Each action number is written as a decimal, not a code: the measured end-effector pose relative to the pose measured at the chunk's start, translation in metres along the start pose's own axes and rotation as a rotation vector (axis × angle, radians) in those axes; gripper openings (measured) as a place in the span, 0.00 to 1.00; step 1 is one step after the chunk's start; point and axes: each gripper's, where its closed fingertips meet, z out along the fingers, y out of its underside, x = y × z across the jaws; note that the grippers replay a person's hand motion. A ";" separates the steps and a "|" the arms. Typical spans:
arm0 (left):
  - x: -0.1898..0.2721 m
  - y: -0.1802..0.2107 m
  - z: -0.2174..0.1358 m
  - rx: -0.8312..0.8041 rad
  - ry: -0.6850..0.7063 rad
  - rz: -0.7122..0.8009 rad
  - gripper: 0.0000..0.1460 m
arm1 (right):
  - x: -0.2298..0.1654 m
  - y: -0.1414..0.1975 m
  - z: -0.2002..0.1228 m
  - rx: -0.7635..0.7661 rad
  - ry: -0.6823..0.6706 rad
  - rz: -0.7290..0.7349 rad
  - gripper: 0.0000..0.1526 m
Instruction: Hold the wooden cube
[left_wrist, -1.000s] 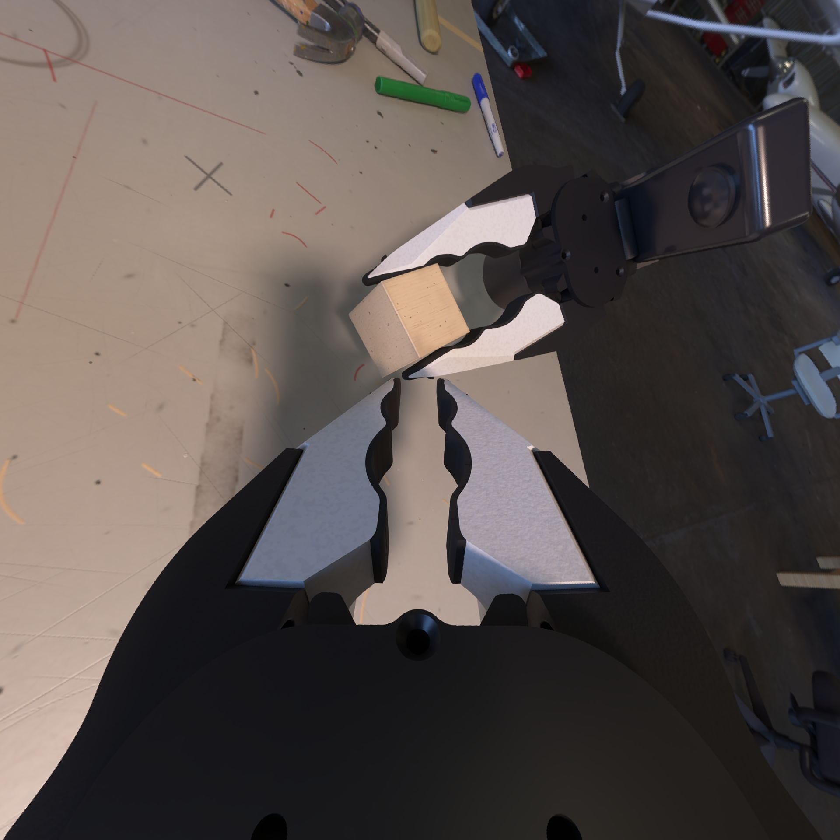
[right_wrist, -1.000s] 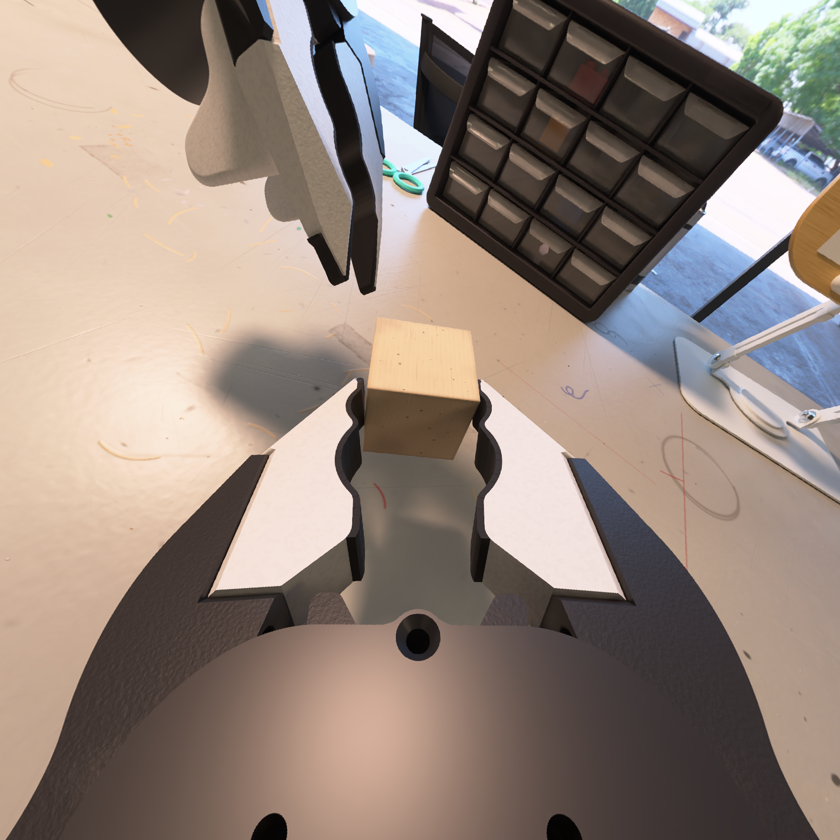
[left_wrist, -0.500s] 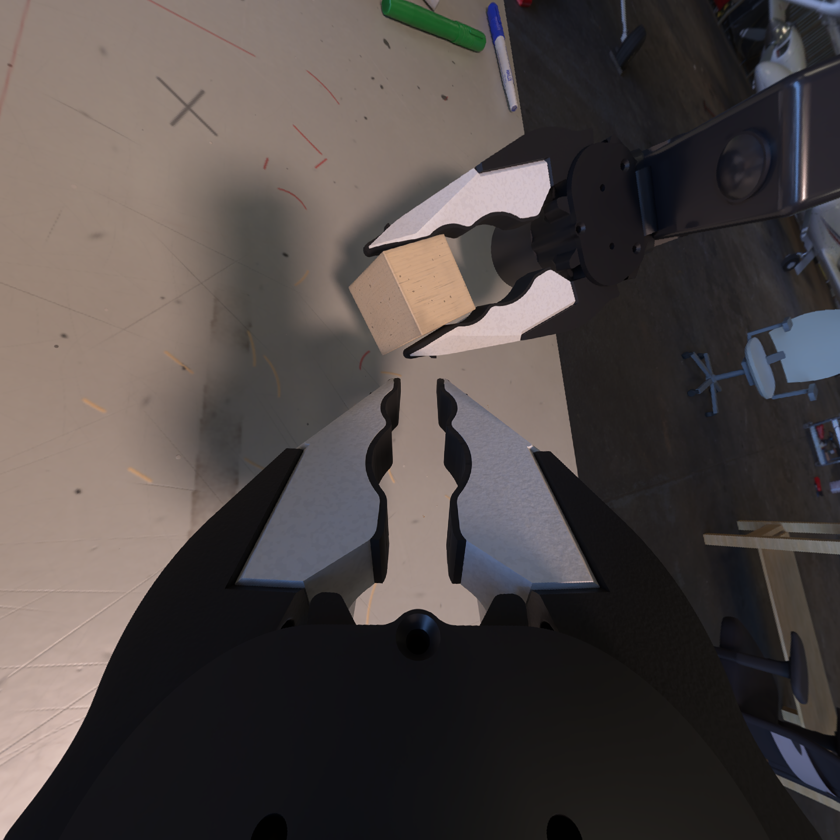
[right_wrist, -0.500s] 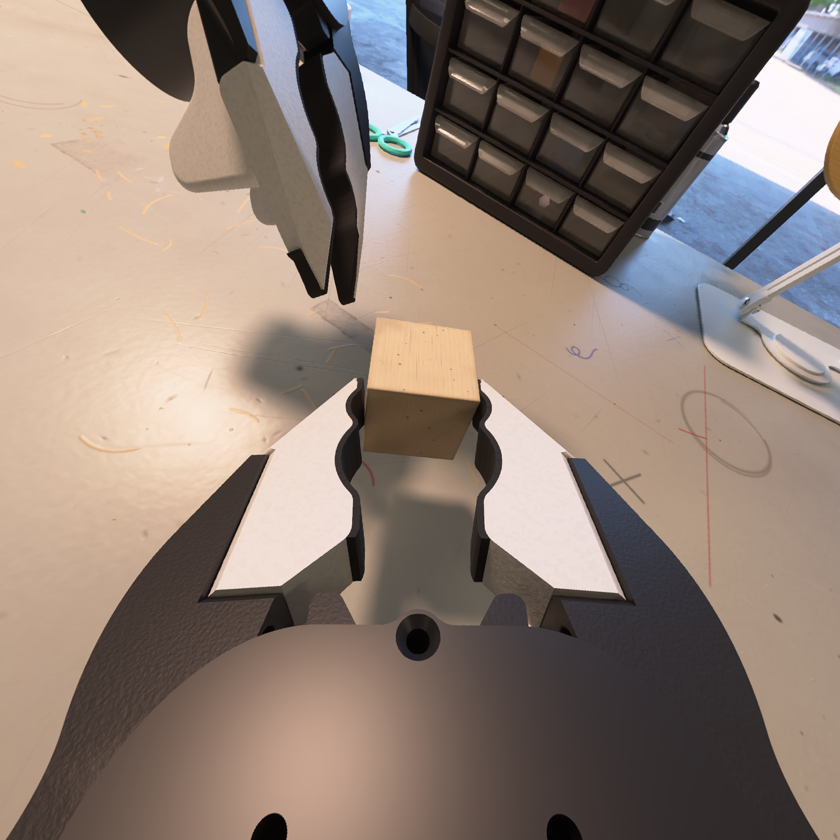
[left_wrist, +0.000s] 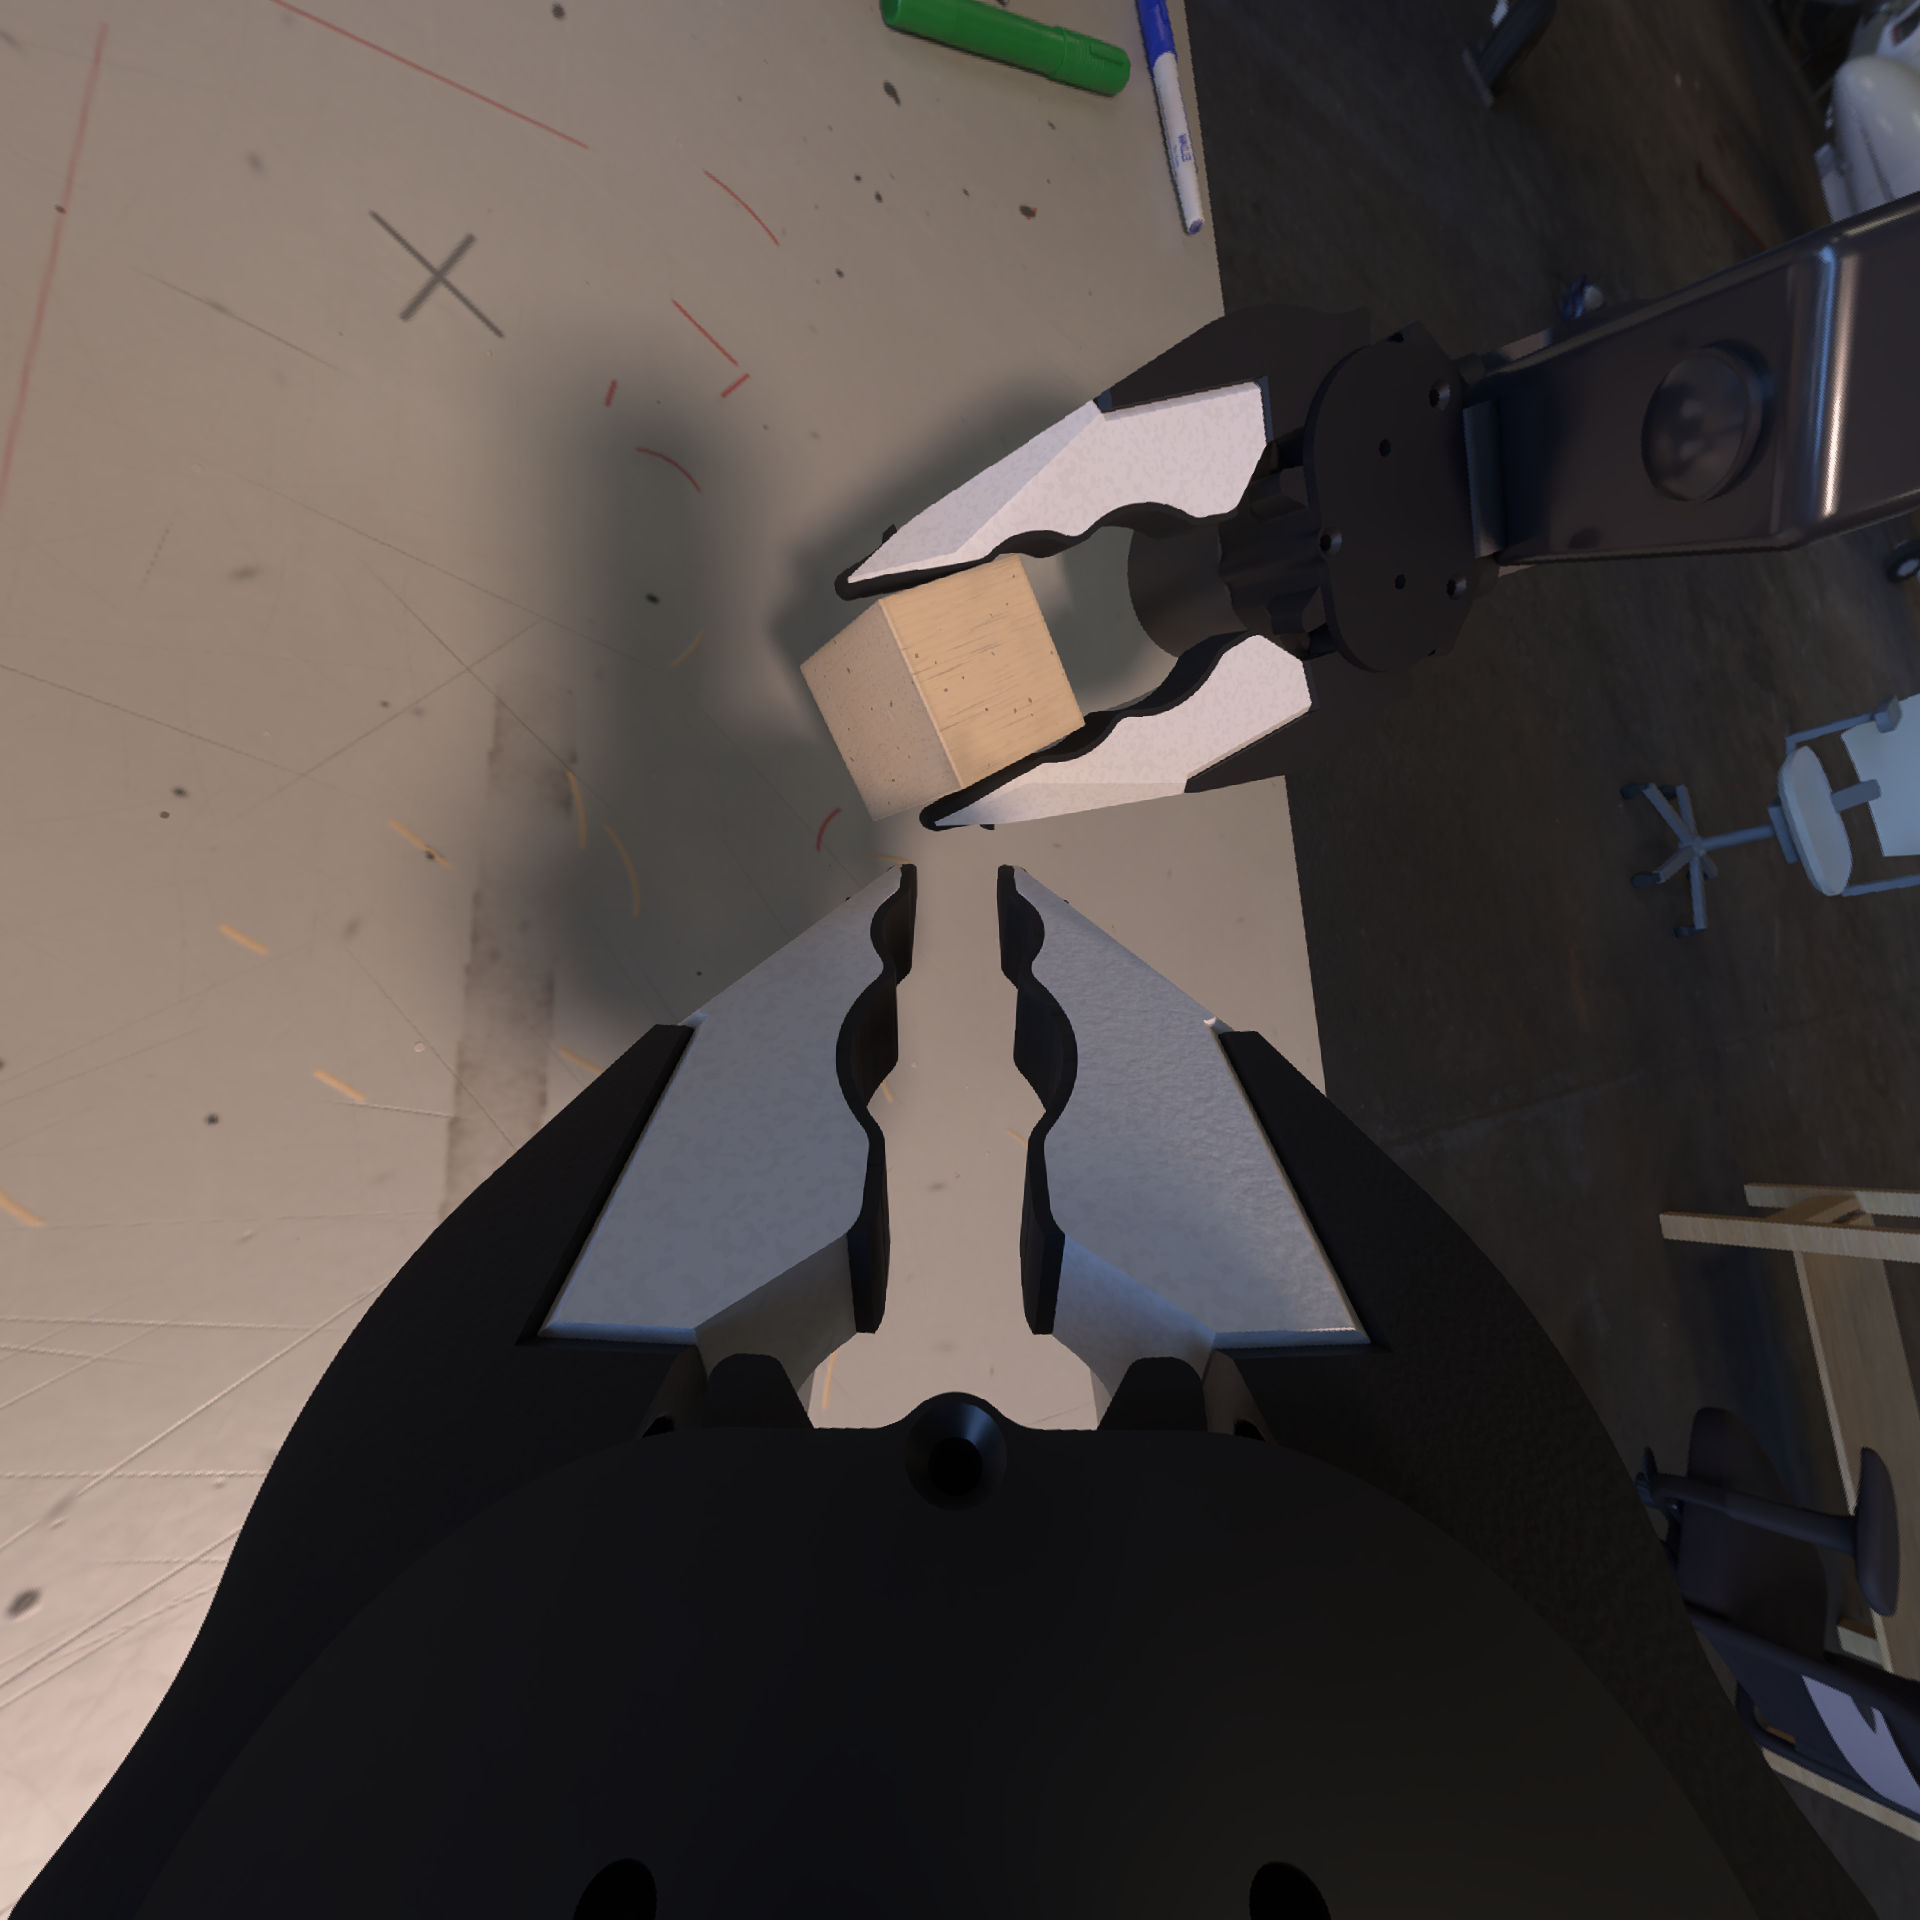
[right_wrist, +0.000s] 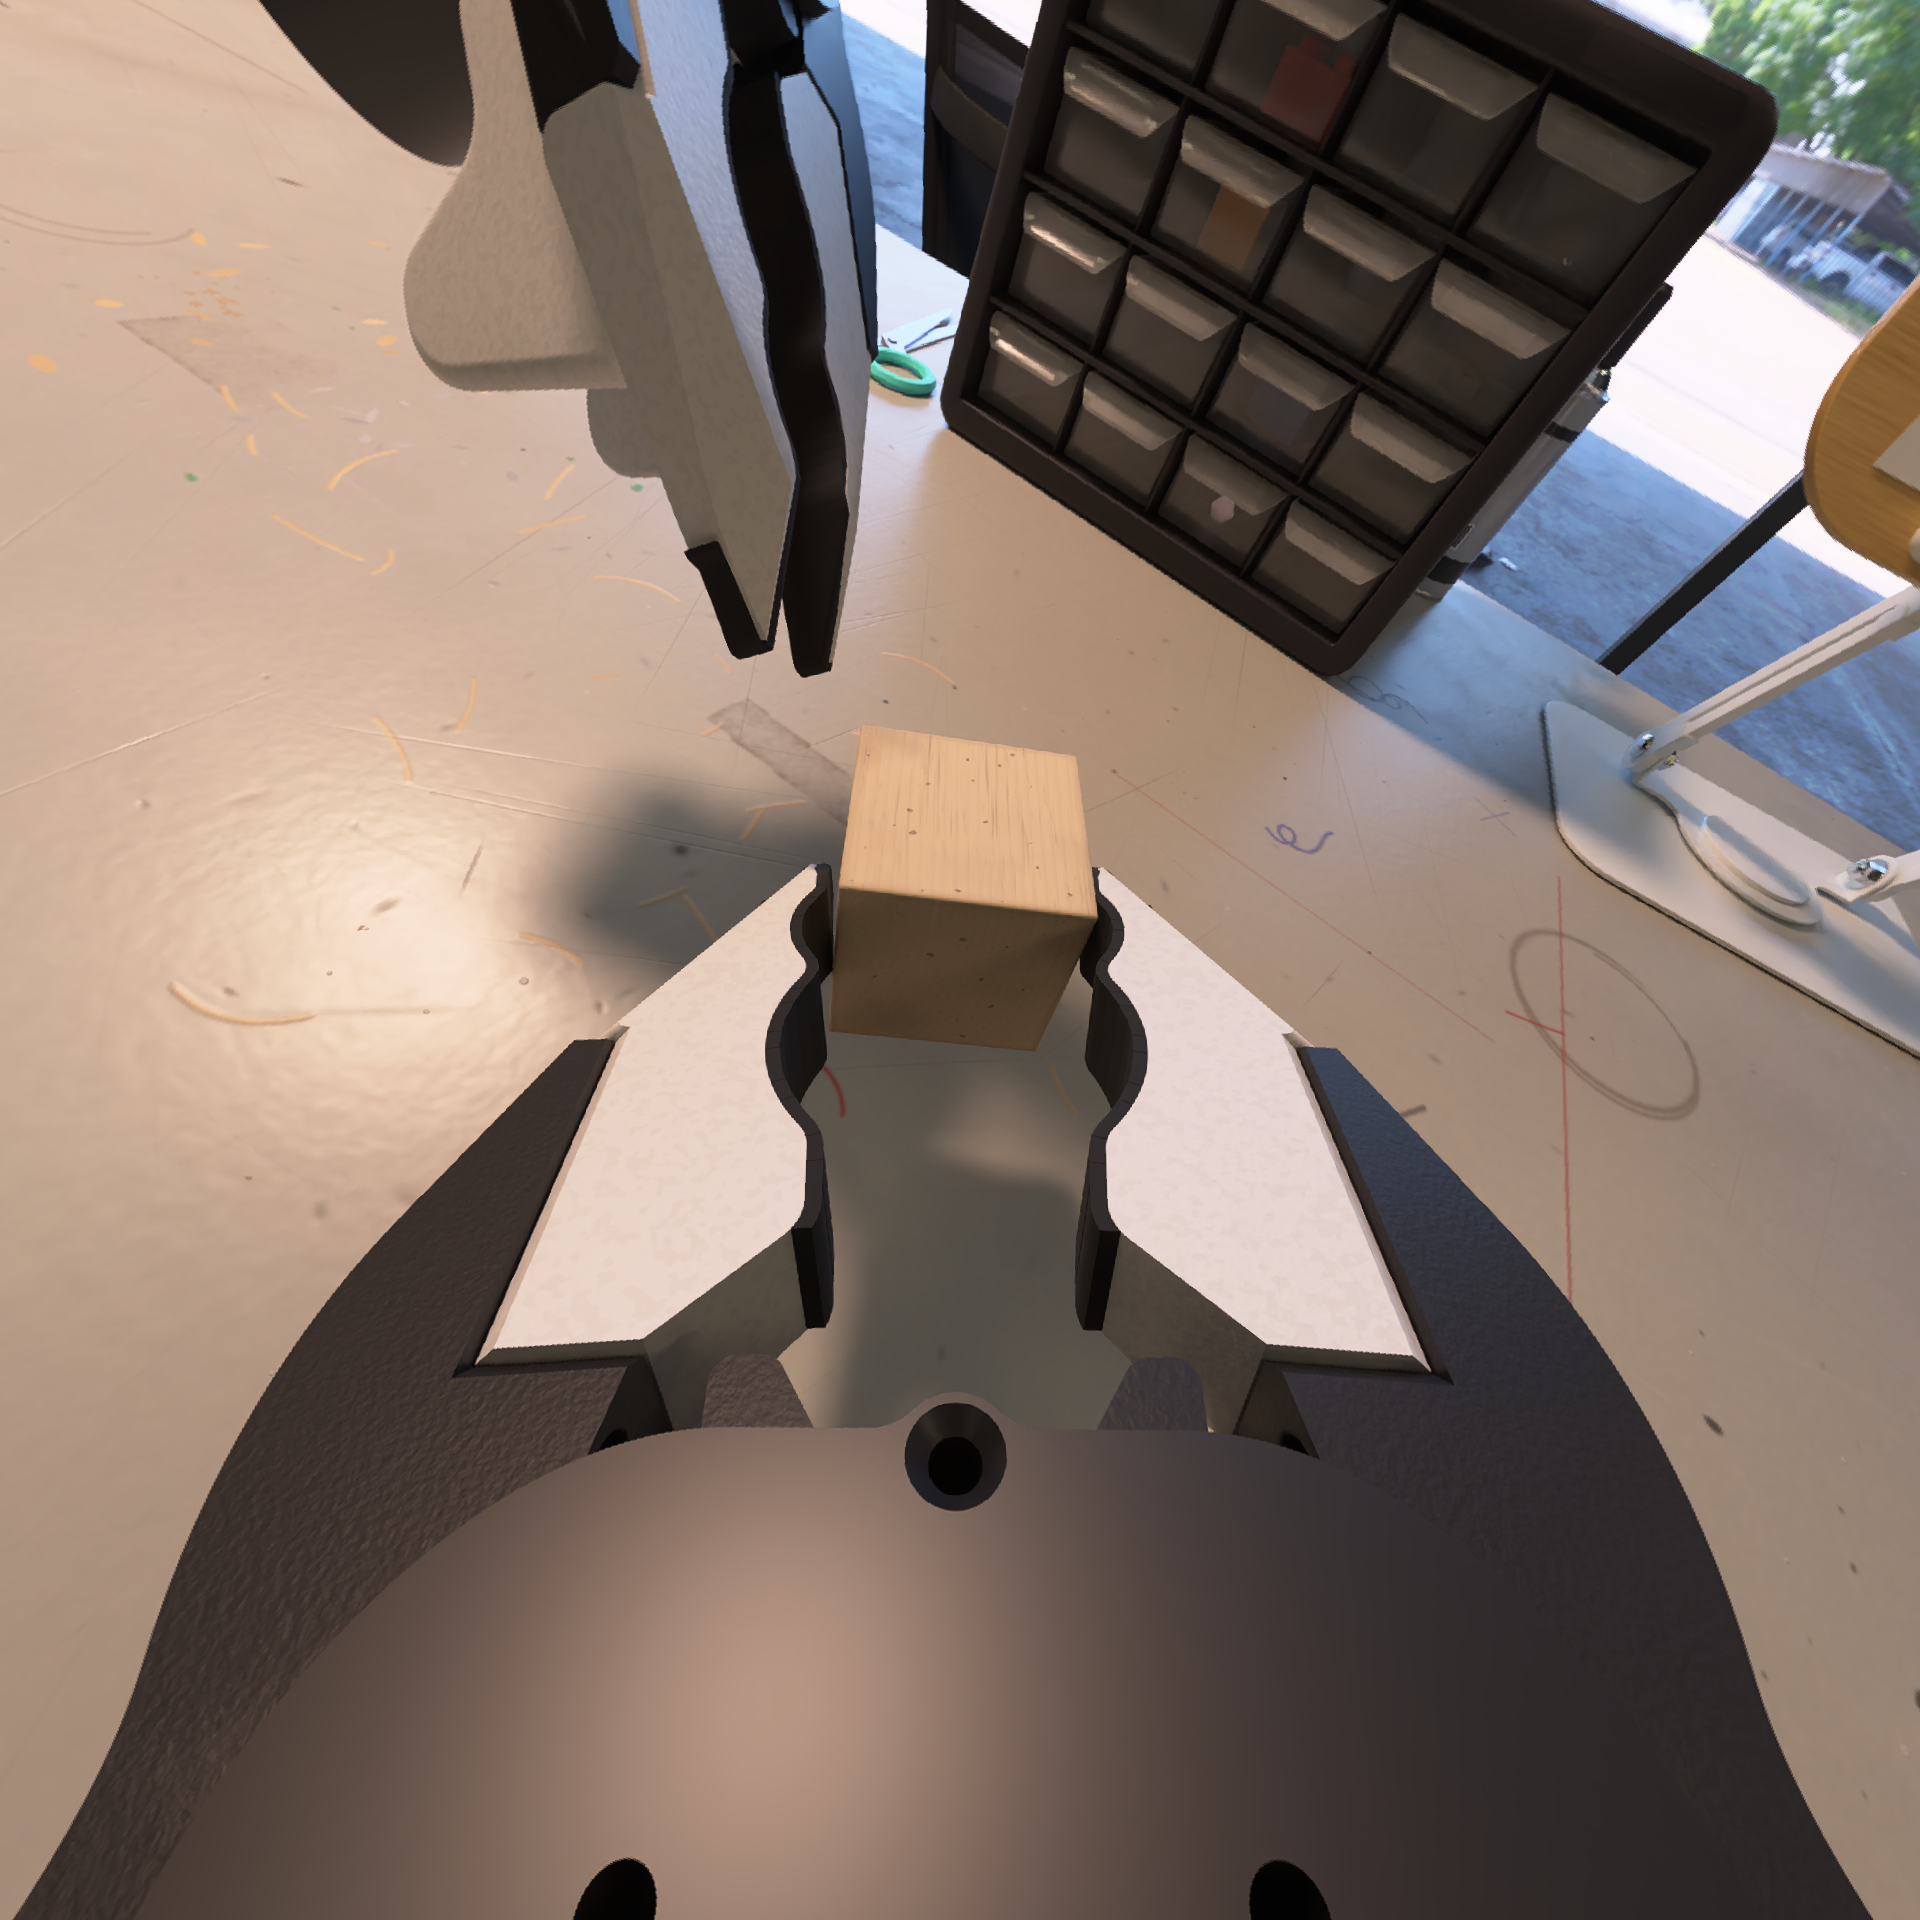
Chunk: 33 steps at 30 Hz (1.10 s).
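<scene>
Right wrist view shows our right gripper (right_wrist: 956, 914) clamped on the wooden cube (right_wrist: 961, 904), one fingertip pressed against each side face, the block lifted clear of the tabletop (right_wrist: 260, 935) with its shadow lying below. Our left gripper (right_wrist: 774, 649) hangs above and just beyond the cube, not touching it. From the left wrist view, our left gripper (left_wrist: 954, 878) holds nothing: its jaws stand a narrow gap apart, the tips just short of the nearer finger of the right gripper (left_wrist: 914, 707). We see the cube (left_wrist: 940, 686) near the table's edge. A green marker (left_wrist: 1003, 47) and a white pen (left_wrist: 1169, 114) lie farther off; a dark drawer cabinet (right_wrist: 1320, 312) and green-handled scissors (right_wrist: 902, 369) stand beyond.
</scene>
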 end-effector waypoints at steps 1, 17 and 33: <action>0.000 -0.001 0.000 0.006 -0.001 0.001 0.10 | 0.001 -0.001 0.000 0.002 0.003 0.003 0.31; -0.007 0.000 0.002 0.013 0.007 -0.026 0.11 | 0.009 0.001 0.004 -0.013 0.022 0.027 0.31; -0.025 -0.005 -0.009 0.050 -0.022 -0.192 0.15 | 0.005 -0.006 0.010 0.018 -0.029 0.027 0.31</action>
